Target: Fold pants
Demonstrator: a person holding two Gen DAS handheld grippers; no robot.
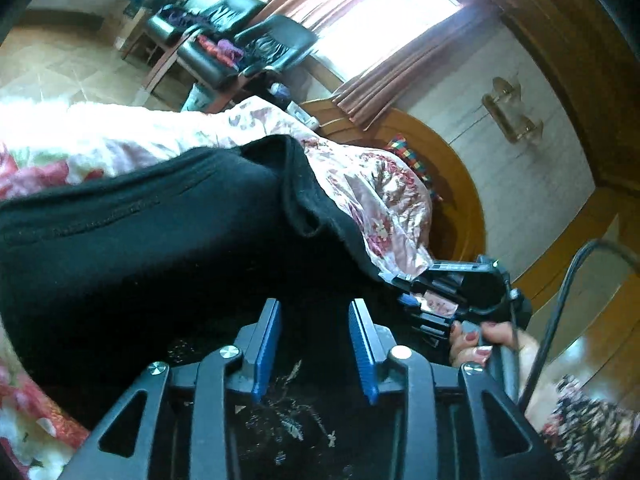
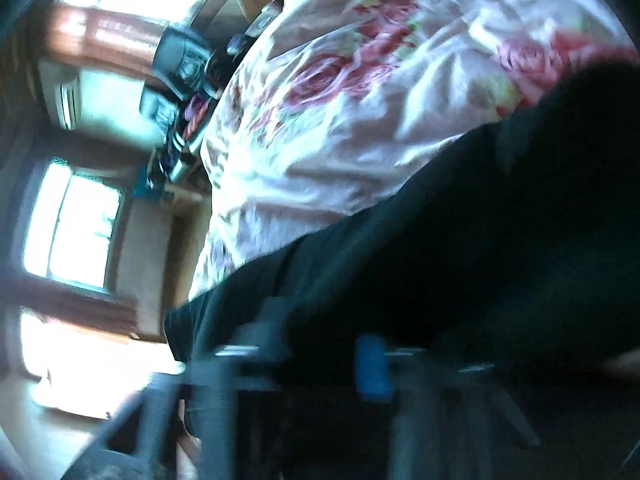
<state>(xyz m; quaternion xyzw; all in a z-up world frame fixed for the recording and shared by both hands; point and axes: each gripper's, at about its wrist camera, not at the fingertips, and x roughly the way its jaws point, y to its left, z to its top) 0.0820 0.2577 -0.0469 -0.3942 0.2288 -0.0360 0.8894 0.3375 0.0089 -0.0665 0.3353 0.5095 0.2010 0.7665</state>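
Black pants (image 1: 160,248) lie on a bed with a floral pink-and-white cover (image 1: 360,184). My left gripper (image 1: 314,308) hovers over the dark cloth, its blue-padded fingers (image 1: 268,344) apart and nothing between them. In the left wrist view the right gripper (image 1: 404,292) is at the pants' right edge, held by a hand with red nails, and seems to pinch the cloth edge. The right wrist view is motion-blurred: the pants (image 2: 460,260) fill the lower right over the cover (image 2: 340,100). One blue pad (image 2: 374,366) shows, and the right gripper's state is unclear there.
A curved wooden headboard (image 1: 452,168) stands at the bed's far end. Black chairs with clothes (image 1: 240,36) stand by a curtained window (image 1: 380,12). A cable (image 1: 560,312) hangs at the right. A wall lamp (image 1: 512,108) is on the white wall.
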